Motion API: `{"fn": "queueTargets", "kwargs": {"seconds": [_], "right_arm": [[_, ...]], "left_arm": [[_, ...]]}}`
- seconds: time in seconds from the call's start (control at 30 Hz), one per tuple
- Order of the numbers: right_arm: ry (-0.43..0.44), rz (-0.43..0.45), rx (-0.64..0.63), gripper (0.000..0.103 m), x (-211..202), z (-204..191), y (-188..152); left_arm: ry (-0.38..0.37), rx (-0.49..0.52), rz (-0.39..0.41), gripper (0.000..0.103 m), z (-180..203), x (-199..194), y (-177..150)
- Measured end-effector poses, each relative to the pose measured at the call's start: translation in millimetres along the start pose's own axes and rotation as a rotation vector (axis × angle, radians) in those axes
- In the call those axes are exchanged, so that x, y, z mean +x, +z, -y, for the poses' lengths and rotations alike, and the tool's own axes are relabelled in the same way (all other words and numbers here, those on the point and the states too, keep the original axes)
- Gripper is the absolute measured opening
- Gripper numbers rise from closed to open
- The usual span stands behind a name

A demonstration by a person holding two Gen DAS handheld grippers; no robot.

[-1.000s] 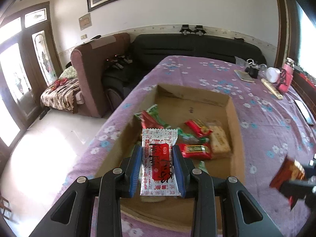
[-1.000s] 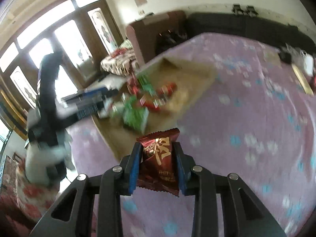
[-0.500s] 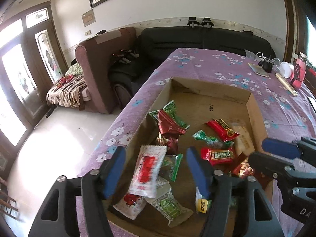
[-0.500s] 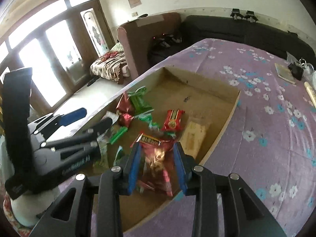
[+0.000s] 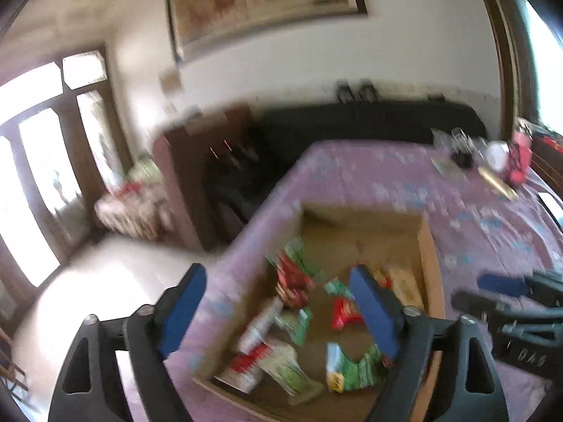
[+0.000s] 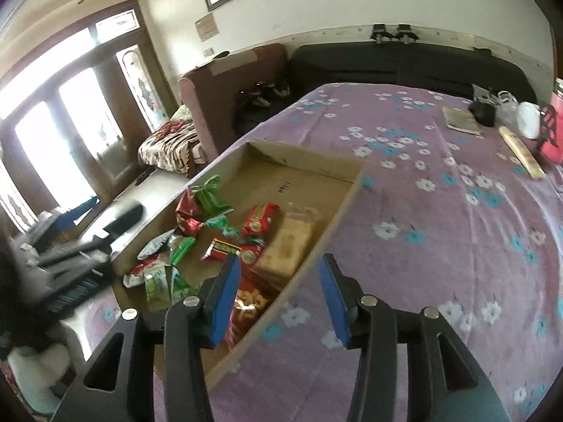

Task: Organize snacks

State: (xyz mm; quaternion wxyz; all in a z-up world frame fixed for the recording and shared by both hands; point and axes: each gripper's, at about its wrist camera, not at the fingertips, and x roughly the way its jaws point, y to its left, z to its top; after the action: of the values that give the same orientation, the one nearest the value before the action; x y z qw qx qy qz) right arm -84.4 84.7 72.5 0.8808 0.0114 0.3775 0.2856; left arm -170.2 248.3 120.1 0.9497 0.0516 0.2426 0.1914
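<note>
A shallow cardboard box (image 6: 346, 195) sits on the purple flowered tablecloth and holds several red, green and white snack packets (image 6: 258, 218). In the blurred left wrist view the box (image 5: 431, 256) lies ahead and below. My left gripper (image 5: 281, 309) is open and empty above the box's near left corner; the white and red packet (image 5: 258, 327) lies in the box. My right gripper (image 6: 279, 292) is open and empty over the box's right wall; the dark red packet (image 6: 248, 306) lies in the box just under its left finger. The left gripper also shows blurred in the right wrist view (image 6: 88, 242).
At the table's far right end lie a booklet (image 6: 461, 121), a black object (image 6: 484, 112), a white bag (image 6: 527, 119), a pink item (image 6: 550, 133) and a long beige pack (image 6: 522, 156). A brown armchair (image 6: 232, 95) and a black sofa (image 6: 404, 66) stand beyond the table.
Both grippers opened and dropped their packets into the box. The left gripper has pulled back and to the left; the right gripper now sits over the box's right wall.
</note>
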Motion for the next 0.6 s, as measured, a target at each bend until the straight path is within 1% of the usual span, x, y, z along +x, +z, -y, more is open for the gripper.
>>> {"fn": "queueTargets", "kwargs": {"seconds": [0.03,0.07,0.1,0.13,0.2,0.23,0.27,0.33,0.37,0.4,0.43,0.5,0.6], "right_arm": [[-0.001,0.007,0.004,0.046,-3.7,1.0,-1.6],[-0.003,0.014,0.008,0.046,-6.6,1.8,-2.6],[-0.005,0.023,0.014,0.046,-11.3,2.6,-3.5],[-0.002,0.031,0.02,0.046,-14.6,3.6,-3.8],[0.009,0.049,0.032,0.047,-23.1,5.0,-5.0],[0.01,0.058,0.035,0.048,-26.9,4.7,-6.1],[0.01,0.067,0.036,0.049,-31.0,4.2,-7.7],[0.007,0.075,0.031,0.051,-36.1,3.0,-11.0],[0.006,0.077,0.031,0.051,-38.6,3.0,-13.6],[0.004,0.077,0.036,0.051,-41.1,3.4,-16.5],[0.005,0.074,0.039,0.052,-42.3,4.4,-19.1],[-0.002,0.067,0.044,0.052,-44.2,6.6,-24.4],[-0.031,0.061,0.033,0.052,-45.3,8.1,-30.1]], "left_arm": [[0.045,0.007,0.06,0.101,0.5,-14.1,4.0],[0.098,0.011,0.133,0.103,1.1,-31.4,8.2],[0.126,0.014,0.179,0.103,1.8,-42.6,11.4],[0.152,0.017,0.25,0.103,3.1,-60.7,14.5],[0.172,-0.004,0.356,0.103,5.2,-89.7,17.7],[0.165,-0.026,0.379,0.103,5.9,-96.8,18.1],[0.153,-0.046,0.386,0.103,6.0,-100.2,18.7],[0.11,-0.076,0.33,0.103,11.1,-94.3,20.9],[0.08,-0.084,0.263,0.103,13.9,-85.2,21.2],[0.062,-0.089,0.214,0.103,15.5,-78.3,21.0],[0.038,-0.093,0.14,0.103,19.0,-67.7,19.1],[0.006,-0.103,0.05,0.103,25.6,-53.0,13.5],[-0.006,-0.119,-0.013,0.103,30.2,-42.7,8.2]]}}
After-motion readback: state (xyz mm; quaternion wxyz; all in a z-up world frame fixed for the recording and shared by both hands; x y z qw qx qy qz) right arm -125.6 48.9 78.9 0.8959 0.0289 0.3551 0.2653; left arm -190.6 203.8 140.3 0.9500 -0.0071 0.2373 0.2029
